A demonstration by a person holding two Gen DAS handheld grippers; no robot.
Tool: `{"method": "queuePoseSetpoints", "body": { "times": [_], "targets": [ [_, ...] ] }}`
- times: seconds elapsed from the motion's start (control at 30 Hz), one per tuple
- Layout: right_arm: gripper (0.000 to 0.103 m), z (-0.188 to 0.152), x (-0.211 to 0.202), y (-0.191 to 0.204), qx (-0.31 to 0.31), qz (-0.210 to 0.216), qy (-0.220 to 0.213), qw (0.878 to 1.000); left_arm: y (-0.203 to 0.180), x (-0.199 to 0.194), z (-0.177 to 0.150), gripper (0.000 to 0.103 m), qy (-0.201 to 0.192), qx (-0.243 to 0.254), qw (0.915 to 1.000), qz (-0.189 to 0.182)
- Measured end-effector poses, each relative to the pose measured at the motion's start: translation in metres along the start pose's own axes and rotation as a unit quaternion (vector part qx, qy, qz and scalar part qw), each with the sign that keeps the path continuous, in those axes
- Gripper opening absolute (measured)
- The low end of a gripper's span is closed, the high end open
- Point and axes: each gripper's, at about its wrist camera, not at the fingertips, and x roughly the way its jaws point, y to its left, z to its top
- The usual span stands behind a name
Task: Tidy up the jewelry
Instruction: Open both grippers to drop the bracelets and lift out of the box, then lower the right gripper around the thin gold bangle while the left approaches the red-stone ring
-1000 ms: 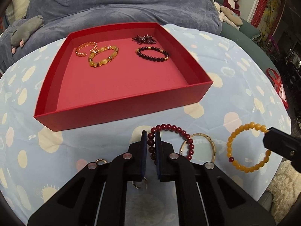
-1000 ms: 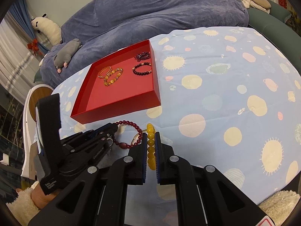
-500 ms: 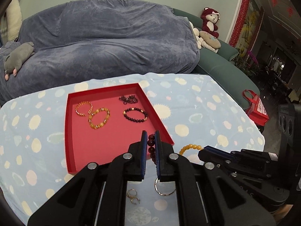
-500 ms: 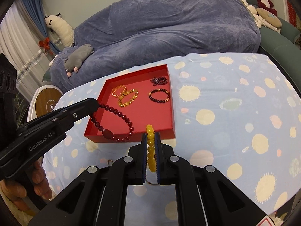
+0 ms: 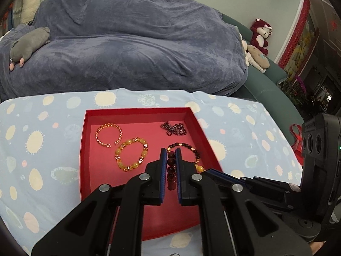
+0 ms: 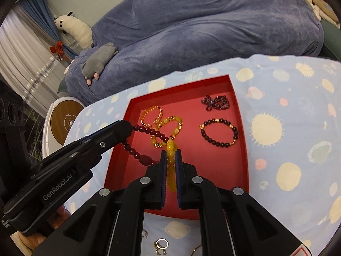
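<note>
Carrying step: the left claw (image 5: 170,160) pinches the dark red bead bracelet (image 6: 140,147), the right claw (image 6: 170,160) the yellow bead bracelet (image 6: 171,166), both hanging over the red tray (image 5: 84,149) beneath; next, lower and release onto bare floor.

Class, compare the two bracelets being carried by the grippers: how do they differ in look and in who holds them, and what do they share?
The dark red bracelet has small round beads plus one bigger oval bead; the yellow bracelet has plain yellow beads. The left gripper is shut on the dark red bracelet, the right gripper on the yellow bracelet. Both are beaded strands hanging over the red tray.
</note>
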Motion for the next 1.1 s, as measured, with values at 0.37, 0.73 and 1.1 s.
{"method": "queuePoseSetpoints", "body": {
  "times": [0.37, 0.73, 1.1],
  "targets": [
    [0.013, -0.014, 0.033, -0.032, -0.052, -0.135, 0.006, 0.989, 0.040, 0.045, -0.037, 0.008, 0.037, 0.022, 0.9963, 0.075],
    [0.038, -0.020, -0.050, -0.028, -0.022, -0.111, -0.087, 0.990, 0.028, -0.024, -0.041, 0.050, -0.039, 0.010, 0.9963, 0.076],
    [0.039, -0.092, -0.092, -0.027, 0.006, -0.105, -0.056, 0.993, 0.010, -0.071, -0.101, 0.054, -0.018, -0.003, 0.9951, 0.097]
  ]
}}
